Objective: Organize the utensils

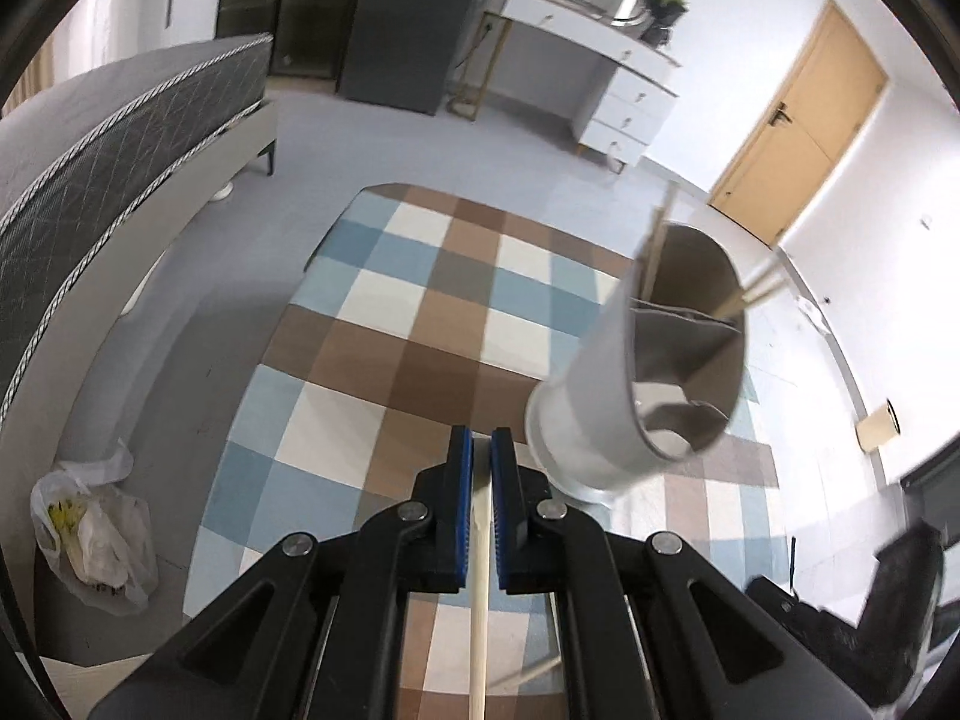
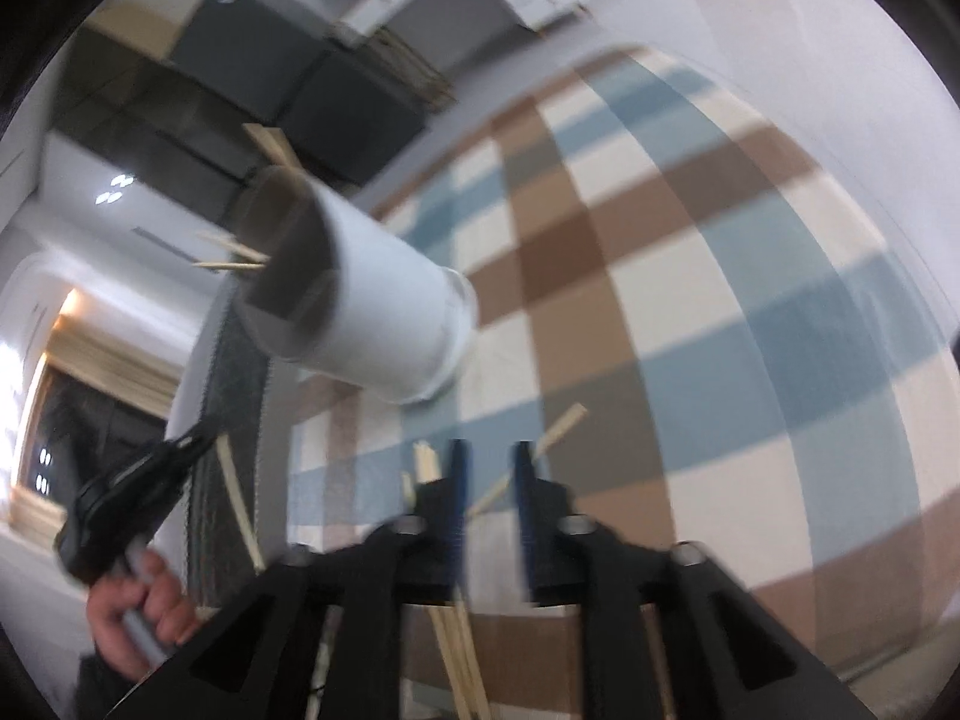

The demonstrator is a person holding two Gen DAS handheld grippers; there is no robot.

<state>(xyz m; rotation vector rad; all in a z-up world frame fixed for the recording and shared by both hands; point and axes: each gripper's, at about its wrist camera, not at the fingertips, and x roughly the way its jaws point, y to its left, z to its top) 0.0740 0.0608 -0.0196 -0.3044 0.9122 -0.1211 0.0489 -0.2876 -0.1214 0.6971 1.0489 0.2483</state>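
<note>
You had one holder (image 1: 606, 396) at two o'clock from your left gripper (image 1: 482, 450), with three chopsticks (image 1: 759, 291) poking from it. One chopstick (image 1: 479, 618) sat pinched in those jaws. Your right gripper (image 2: 489, 468), jaws apart, faced about five loose chopsticks (image 2: 561, 429) from ten to one o'clock; blur kept the count uncertain.

White walls (image 1: 750, 12), wooden door (image 1: 798, 126), bed (image 1: 120, 138).

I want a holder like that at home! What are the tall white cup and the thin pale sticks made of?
The tall white cylindrical cup looks like smooth matte plastic, perhaps glazed ceramic: even colour, grey divider inside. The thin pale sticks look like plain bamboo or wood: light tan, squared ends, no shine.
</note>
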